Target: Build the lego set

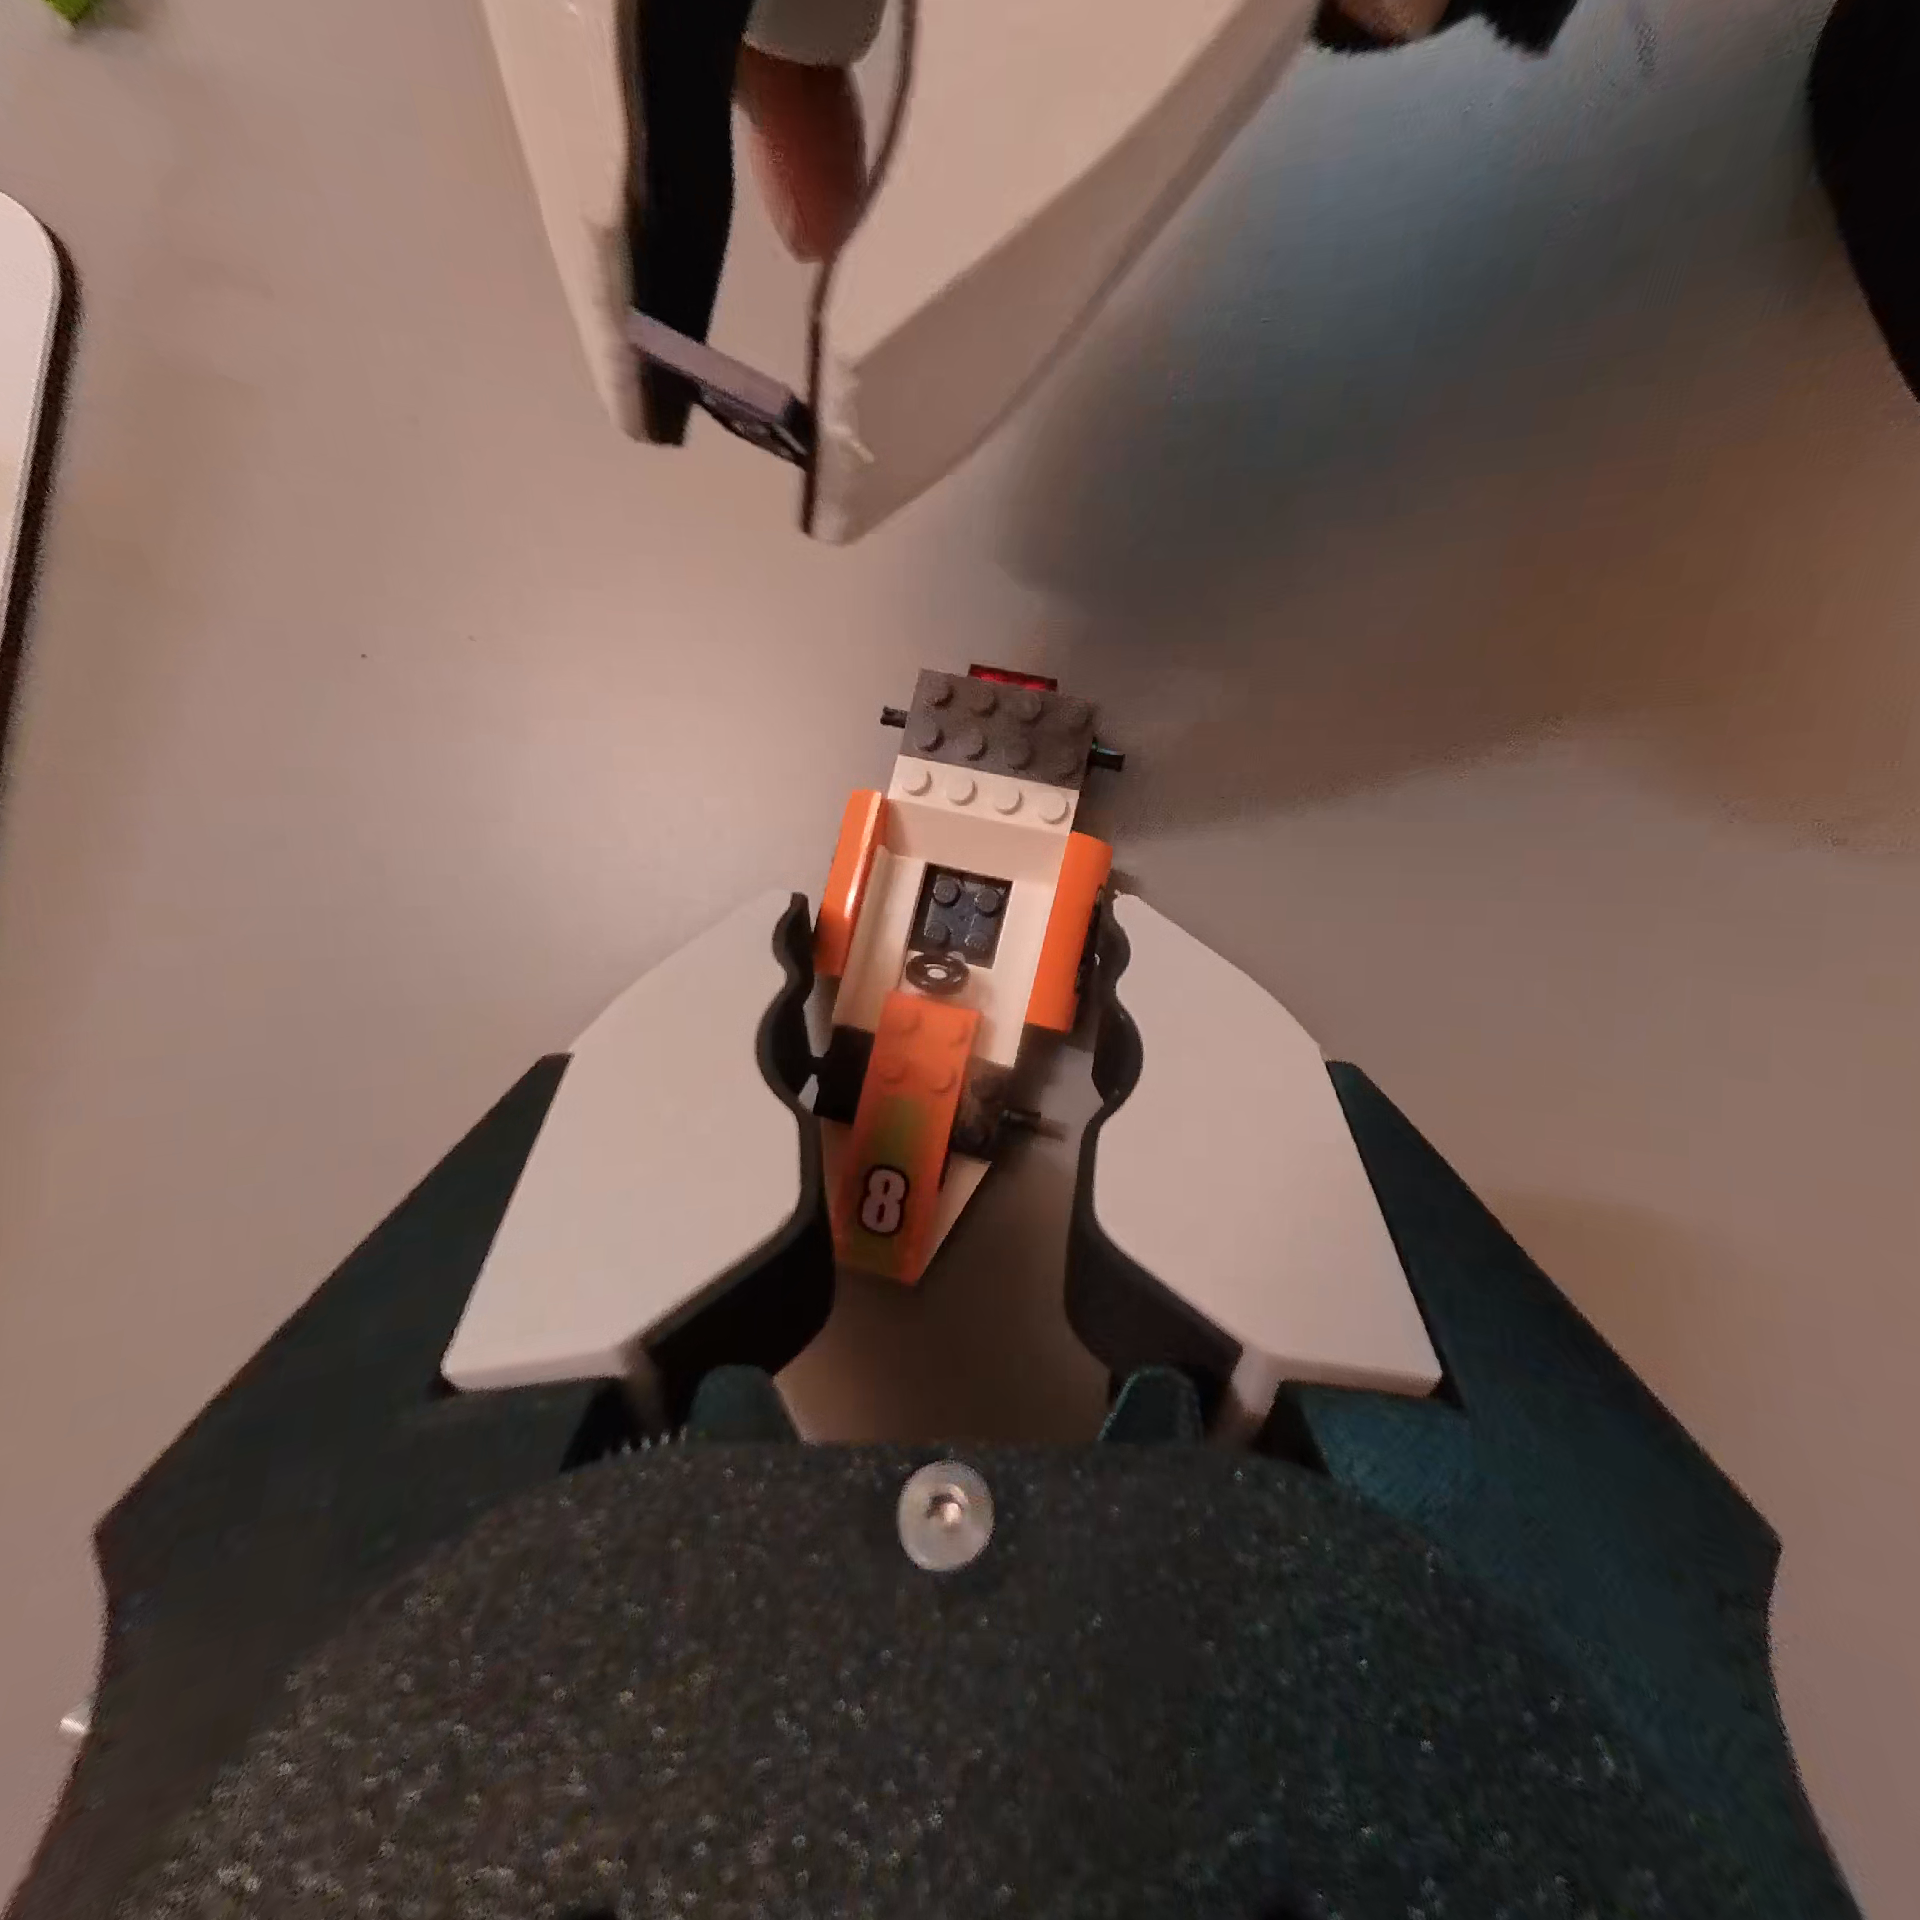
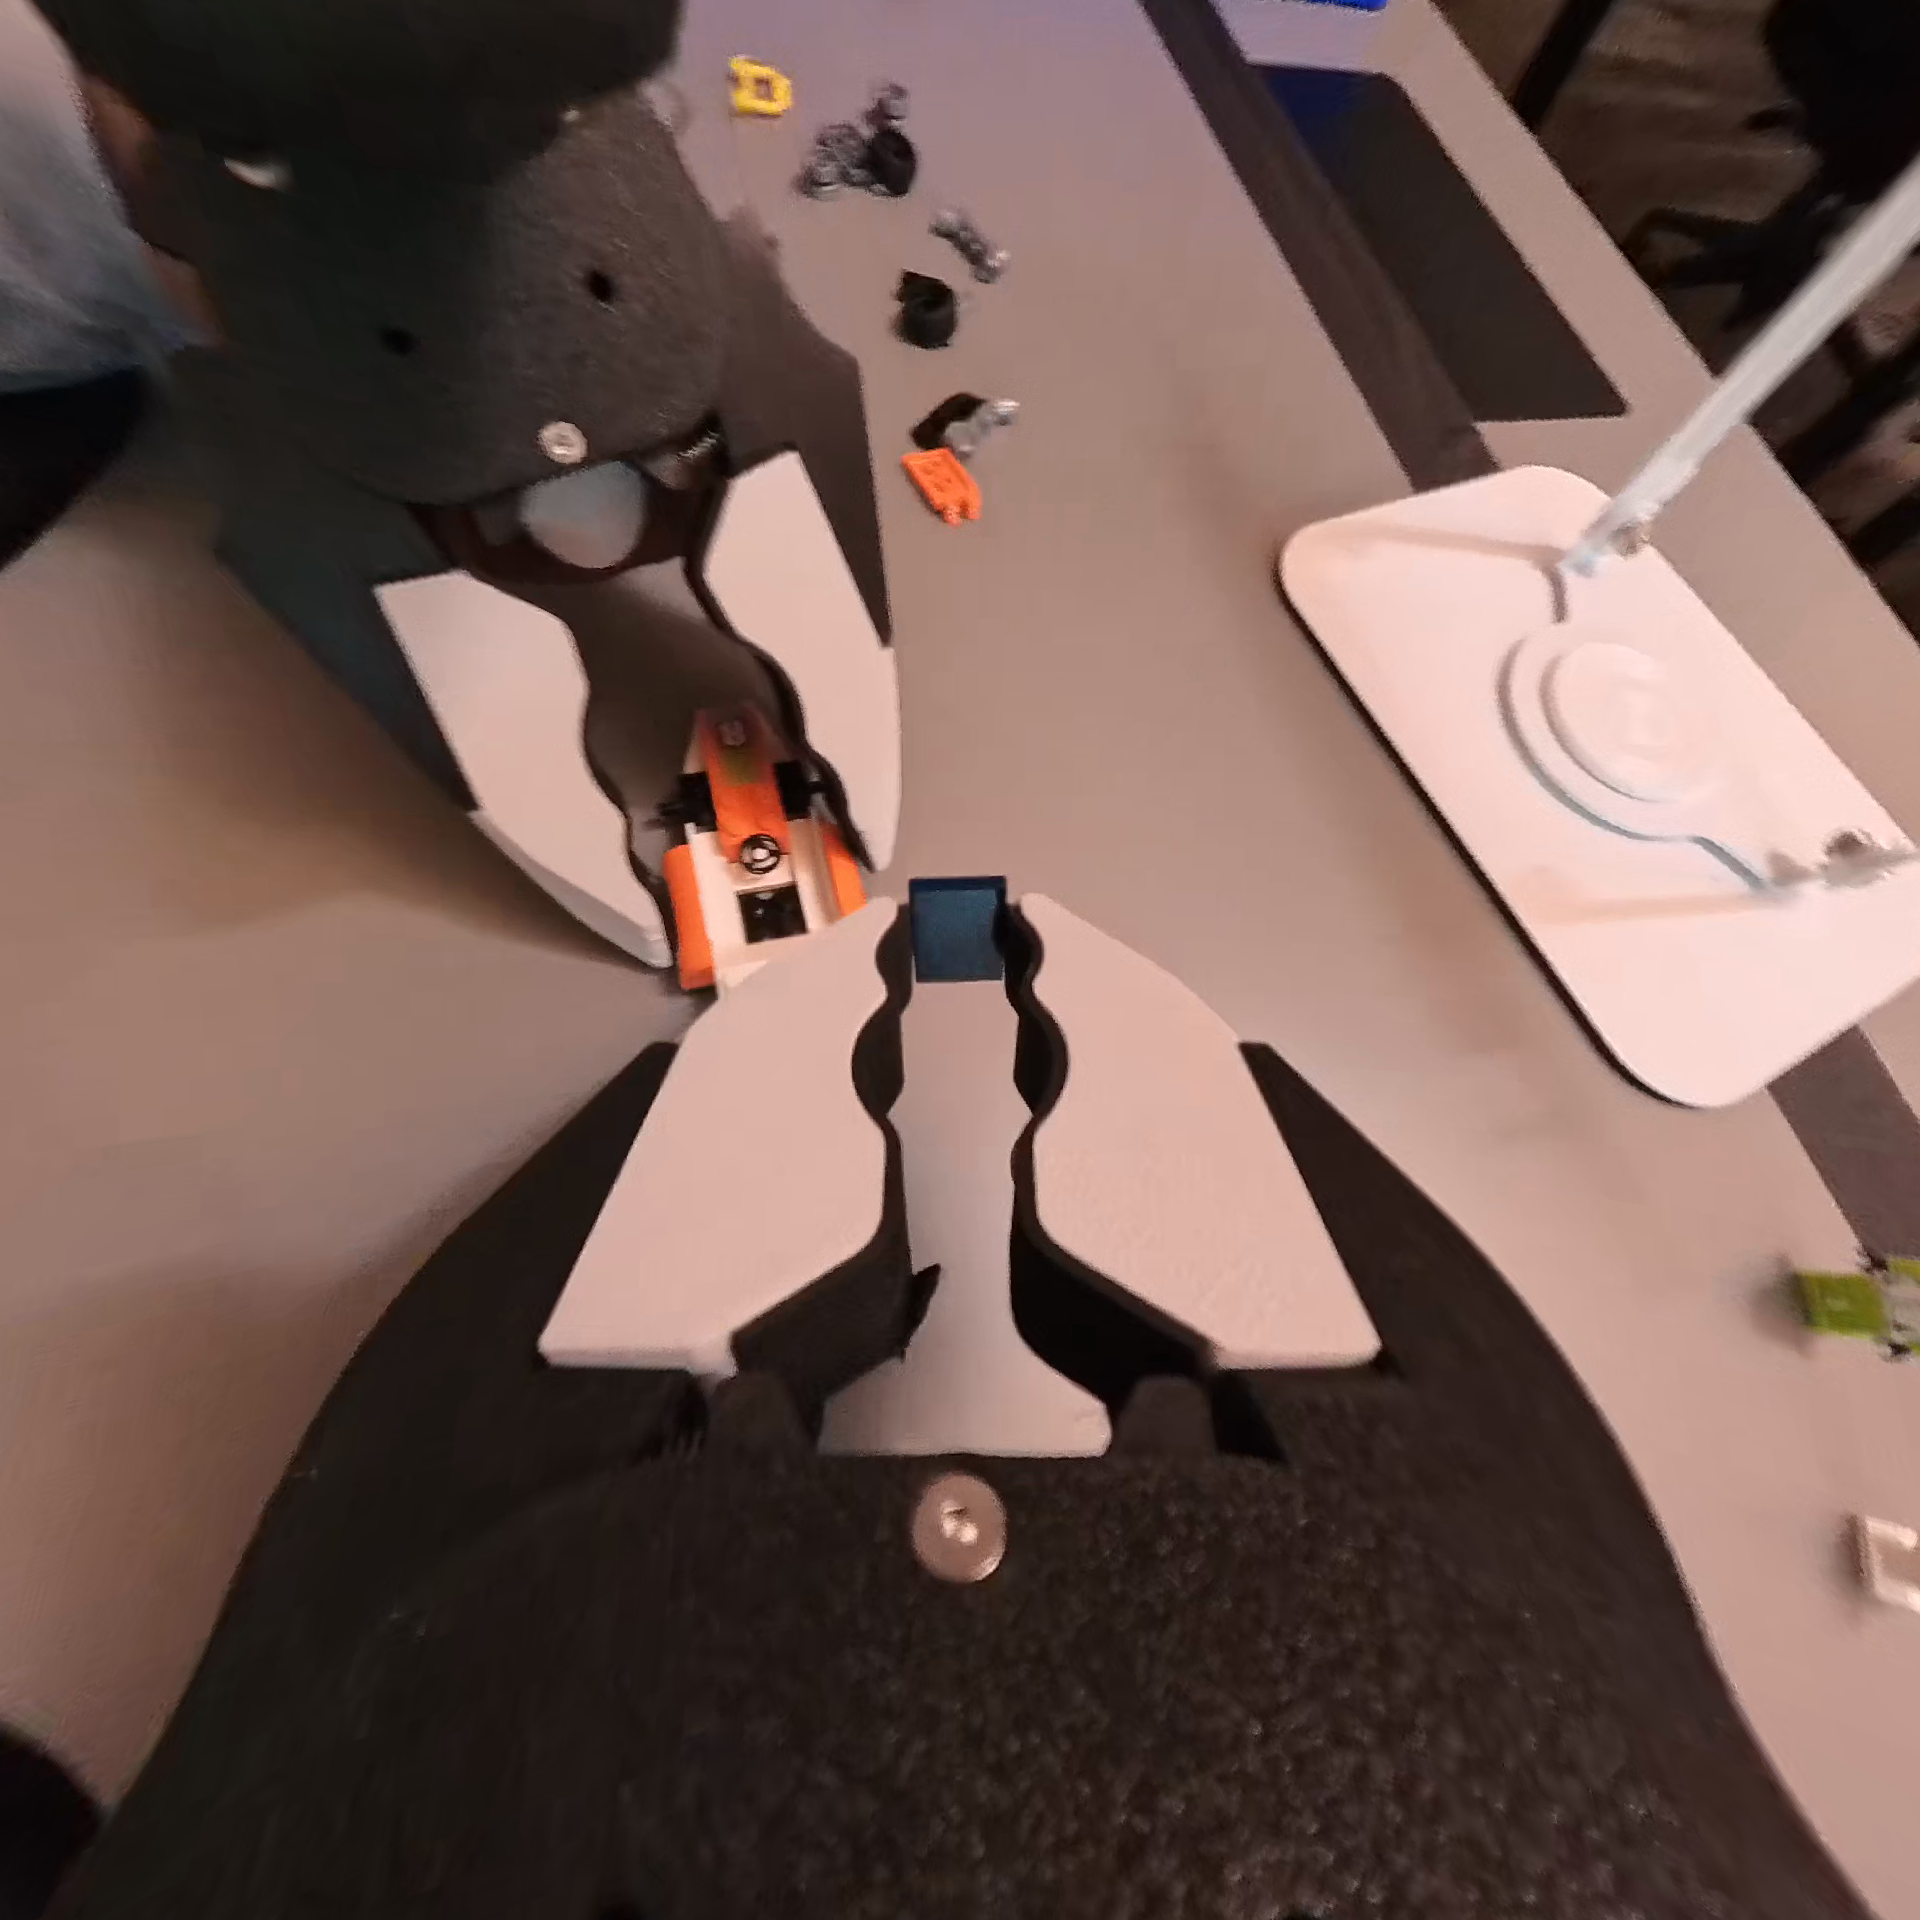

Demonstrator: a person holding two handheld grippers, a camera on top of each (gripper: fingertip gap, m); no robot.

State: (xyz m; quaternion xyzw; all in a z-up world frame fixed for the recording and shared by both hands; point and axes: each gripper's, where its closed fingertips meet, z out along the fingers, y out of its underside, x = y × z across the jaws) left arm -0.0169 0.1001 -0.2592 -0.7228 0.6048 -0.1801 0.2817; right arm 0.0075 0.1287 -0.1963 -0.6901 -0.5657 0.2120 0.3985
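Left tongs (image 1: 951, 940) grasp the orange car (image 1: 961, 966); right tongs (image 2: 956, 935) pinch a blue brick (image 2: 957, 928). Only the right view shows loose pieces (image 2: 940, 488) on the worktop (image 2: 1143, 623).

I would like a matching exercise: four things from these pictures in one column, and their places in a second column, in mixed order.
Things:
1. car
2. blue brick
3. lamp base
4. yellow piece

Places:
a. between the right gripper's fingertips
b. far end of the table
c. between the left gripper's fingers
d. on the table, right side of the right wrist view

Pairs: 1-c, 2-a, 3-d, 4-b
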